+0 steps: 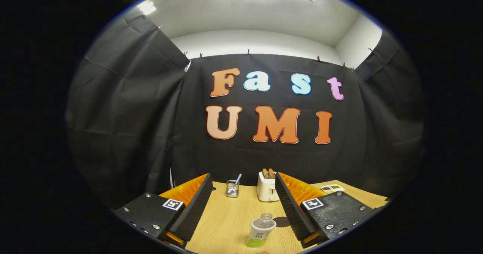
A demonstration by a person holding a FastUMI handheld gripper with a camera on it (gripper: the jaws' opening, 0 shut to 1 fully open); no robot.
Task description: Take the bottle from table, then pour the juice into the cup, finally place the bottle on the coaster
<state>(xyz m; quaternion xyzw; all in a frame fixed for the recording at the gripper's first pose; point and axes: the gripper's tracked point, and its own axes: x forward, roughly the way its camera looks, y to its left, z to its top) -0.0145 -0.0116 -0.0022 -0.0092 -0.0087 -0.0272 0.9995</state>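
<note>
Gripper (241,199) fingers stand spread wide at the bottom of the frame, nothing between the pads but bare table (226,220) — no grip yet; the bottle (261,230) sits low in the frame, lower centre and a touch right, between the two fingers and closer to the right-hand one, cap off by the look of it, green juice showing at its base; it stands upright and untouched. Further up the tabletop, beyond the fingertips, a white toaster (266,188) and a small wire holder (233,188) with something poking out; a flat card-like thing (332,188) lies off to the right. Cup and coaster I cannot make out from here. So the step in hand, as I read it, is the pick-up — best done by dropping lower and shifting right until the bottle sits centred between the pads; close on the body, not the neck; squeeze gently, since an open bottle of juice could slop if jolted.
</note>
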